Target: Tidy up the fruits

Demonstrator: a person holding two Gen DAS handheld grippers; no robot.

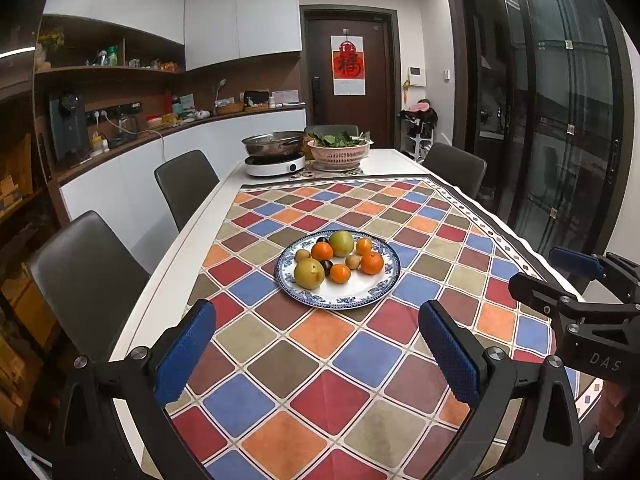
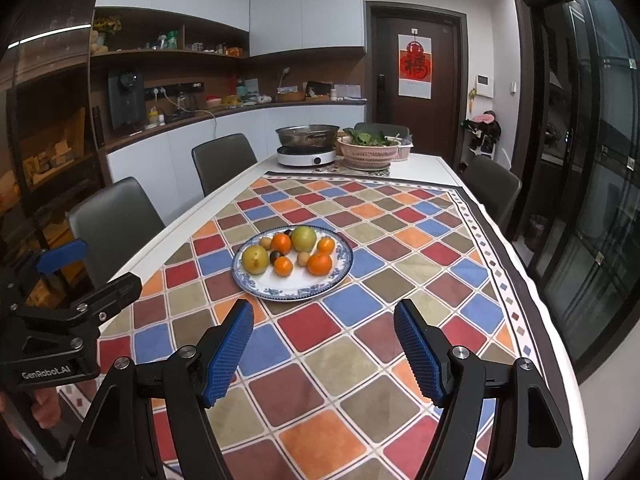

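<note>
A blue-and-white plate sits mid-table on a checked cloth. It holds two yellow-green pears, several oranges, small brown fruits and dark plums. My left gripper is open and empty, hovering over the cloth on the near side of the plate. My right gripper is open and empty too, also short of the plate. Each gripper shows at the edge of the other's view: the right one, the left one.
A pan on a white induction cooker and a pink colander of greens stand at the far end. Dark chairs line both sides. The table's white edge runs along the left.
</note>
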